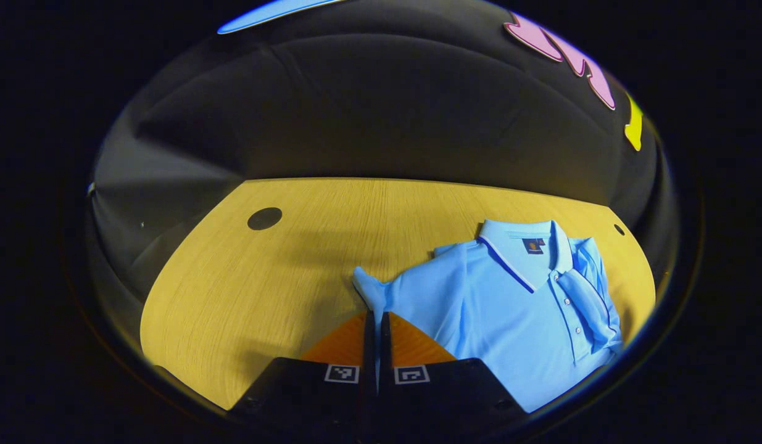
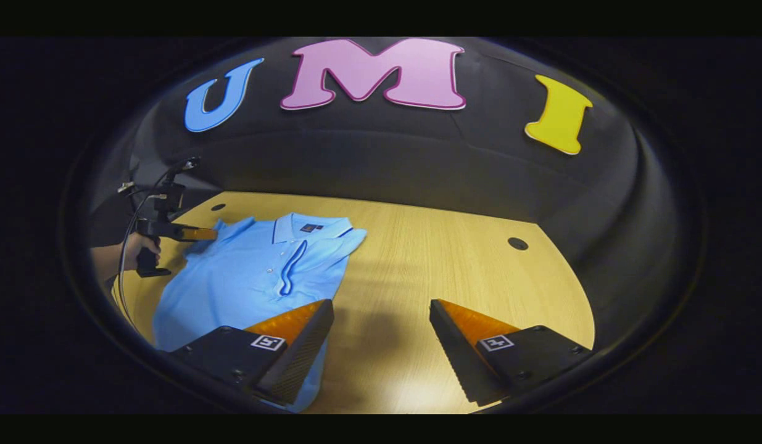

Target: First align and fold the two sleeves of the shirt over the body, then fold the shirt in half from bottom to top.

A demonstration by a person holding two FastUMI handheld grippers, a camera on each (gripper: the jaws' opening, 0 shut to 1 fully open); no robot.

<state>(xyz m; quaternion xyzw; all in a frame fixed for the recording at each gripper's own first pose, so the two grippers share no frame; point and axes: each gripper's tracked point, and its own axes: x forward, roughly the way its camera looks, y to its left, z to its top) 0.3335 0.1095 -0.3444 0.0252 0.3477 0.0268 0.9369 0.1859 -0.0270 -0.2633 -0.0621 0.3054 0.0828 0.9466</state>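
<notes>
Clenched tight, the left gripper (image 1: 374, 317) pinches the tip of the blue shirt's (image 1: 510, 308) sleeve (image 1: 369, 288) between both fingers. Shirt lies face up on the desk (image 1: 251, 290), collar toward the far edge, other sleeve folded across the body. Right gripper (image 2: 381, 320) hangs released, jaws wide.

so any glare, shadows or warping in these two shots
Left gripper view: table edge bows from fisheye; soft shadow beside the shirt; no glare. Right gripper view: bright patch on the wood between the right gripper fingers, shadow just above it; the left gripper looks small and soft.
</notes>
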